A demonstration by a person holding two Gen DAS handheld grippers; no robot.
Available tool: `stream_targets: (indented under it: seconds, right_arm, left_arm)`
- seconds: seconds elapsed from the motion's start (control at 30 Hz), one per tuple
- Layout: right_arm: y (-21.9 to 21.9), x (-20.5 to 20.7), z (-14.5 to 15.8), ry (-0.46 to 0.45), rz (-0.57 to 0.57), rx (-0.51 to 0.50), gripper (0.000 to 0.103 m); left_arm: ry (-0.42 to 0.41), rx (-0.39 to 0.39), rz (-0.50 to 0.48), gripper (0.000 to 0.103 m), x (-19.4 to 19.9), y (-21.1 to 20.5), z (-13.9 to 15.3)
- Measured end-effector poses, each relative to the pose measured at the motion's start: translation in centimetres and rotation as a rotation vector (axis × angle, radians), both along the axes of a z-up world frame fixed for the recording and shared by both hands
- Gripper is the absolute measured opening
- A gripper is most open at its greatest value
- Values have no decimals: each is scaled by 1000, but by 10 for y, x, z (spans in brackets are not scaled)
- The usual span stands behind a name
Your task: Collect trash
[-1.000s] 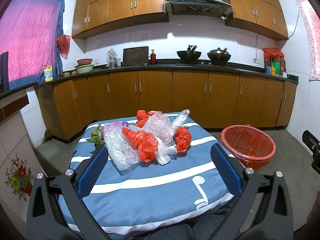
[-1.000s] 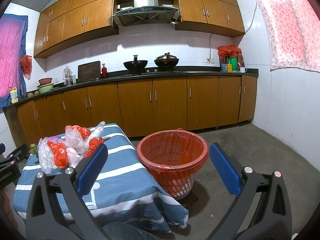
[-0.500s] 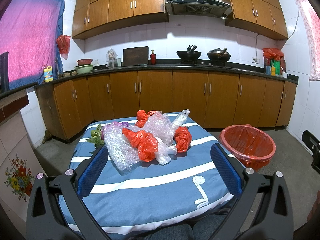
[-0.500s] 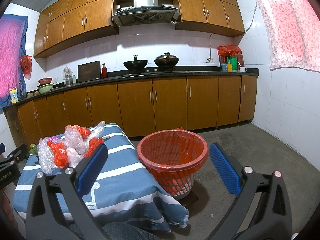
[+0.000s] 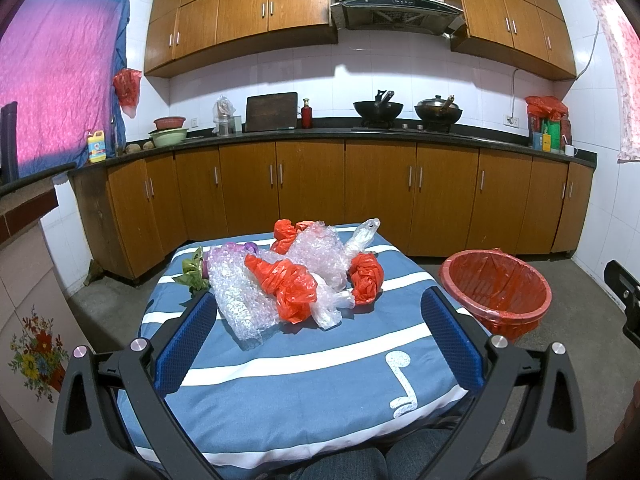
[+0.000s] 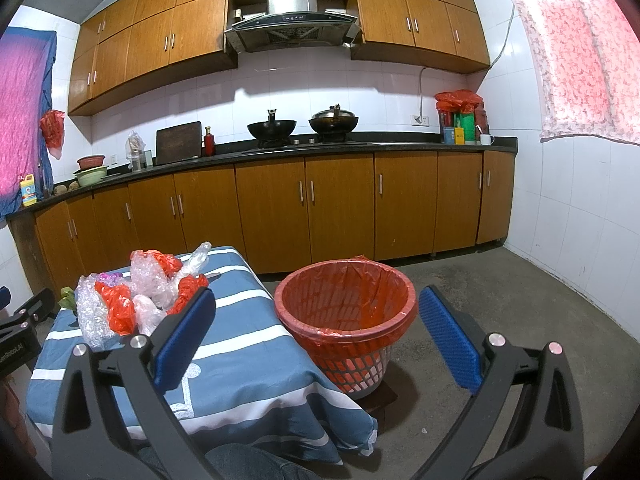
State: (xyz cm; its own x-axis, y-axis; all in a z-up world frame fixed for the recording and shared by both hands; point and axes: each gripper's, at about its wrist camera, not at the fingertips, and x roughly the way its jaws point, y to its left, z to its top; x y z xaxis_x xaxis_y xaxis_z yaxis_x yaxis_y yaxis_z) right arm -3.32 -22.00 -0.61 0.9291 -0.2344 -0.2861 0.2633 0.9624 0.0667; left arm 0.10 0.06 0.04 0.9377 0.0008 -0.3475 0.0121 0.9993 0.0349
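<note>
A pile of trash lies on a low table with a blue striped cloth (image 5: pixel 304 372): red plastic bags (image 5: pixel 290 286), clear bubble wrap (image 5: pixel 240 300), a knotted red bag (image 5: pixel 366 278) and green leaves (image 5: pixel 194 274). The pile also shows in the right wrist view (image 6: pixel 132 300). A red-lined basket bin (image 6: pixel 346 314) stands on the floor right of the table, also in the left wrist view (image 5: pixel 496 290). My left gripper (image 5: pixel 318 338) is open and empty, in front of the pile. My right gripper (image 6: pixel 316 336) is open and empty, facing the bin.
Wooden kitchen cabinets (image 5: pixel 312 188) and a dark counter with woks (image 5: pixel 378 109) line the far wall. Concrete floor (image 6: pixel 500 300) stretches right of the bin to a white tiled wall (image 6: pixel 580 216). A low tiled ledge (image 5: pixel 24 320) stands left of the table.
</note>
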Motion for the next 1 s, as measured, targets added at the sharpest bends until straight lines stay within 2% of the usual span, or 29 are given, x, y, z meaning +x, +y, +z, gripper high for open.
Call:
stream_targets:
  seconds: [0.33, 0.5, 0.77, 0.9, 1.0]
  right_arm:
    - [4, 8, -1, 0, 44, -18, 99]
    - [9, 23, -2, 0, 79, -9, 99]
    - [29, 70, -15, 32, 154, 3, 99]
    - [45, 101, -26, 50, 188, -16, 93]
    - [59, 130, -38, 84, 217, -25, 85]
  left_arm:
    - [9, 10, 25, 101, 7, 0, -7]
    - [40, -17, 60, 101, 11, 22, -11]
    - [68, -20, 202, 101, 28, 72, -24]
    - [69, -20, 264, 100, 40, 95, -29]
    - [73, -26, 298, 94, 52, 111, -32]
